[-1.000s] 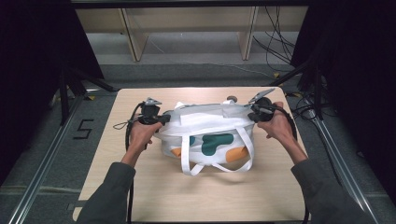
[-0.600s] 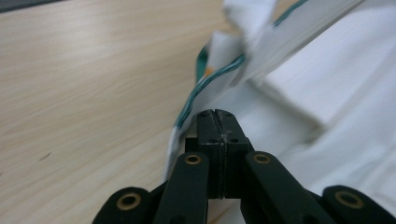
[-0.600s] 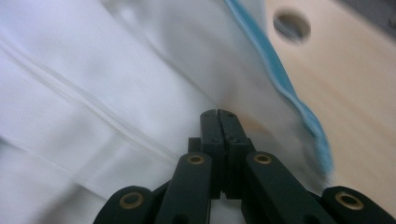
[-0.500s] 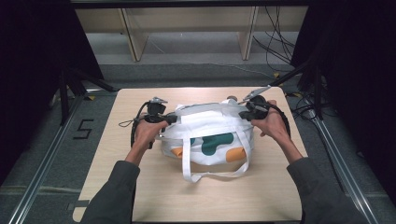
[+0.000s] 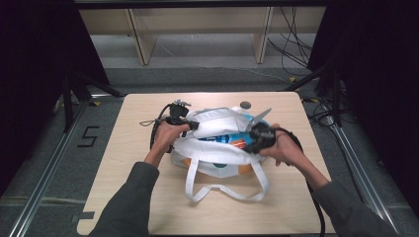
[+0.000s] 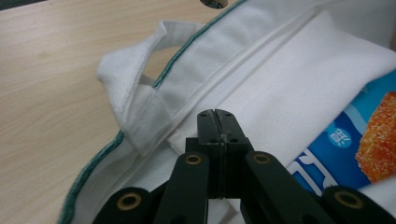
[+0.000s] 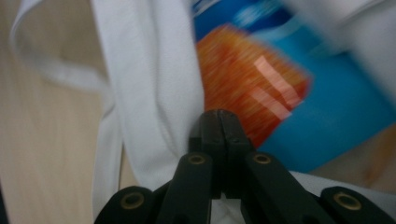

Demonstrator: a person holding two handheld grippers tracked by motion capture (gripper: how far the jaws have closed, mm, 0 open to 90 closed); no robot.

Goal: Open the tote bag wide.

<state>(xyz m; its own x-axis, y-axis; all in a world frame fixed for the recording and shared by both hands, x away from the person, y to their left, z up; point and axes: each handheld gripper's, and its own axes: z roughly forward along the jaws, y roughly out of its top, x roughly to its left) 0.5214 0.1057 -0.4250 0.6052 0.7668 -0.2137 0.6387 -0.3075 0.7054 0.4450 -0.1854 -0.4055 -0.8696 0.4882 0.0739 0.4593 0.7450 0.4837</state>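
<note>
I have both grippers — left (image 6: 216, 114) and right (image 7: 219, 114) — clenched on the rim of the white bag (image 5: 217, 153) mid-table, spreading its mouth over the blue packet (image 5: 232, 139) — next, I judge, pull wider.

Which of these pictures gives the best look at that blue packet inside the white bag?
The left gripper view: the blue packet is sharp there, with white print and an orange food picture, lying against the white bag. The right gripper view shows it larger but blurred. The high view shows a small strip in the bag's mouth.
</note>
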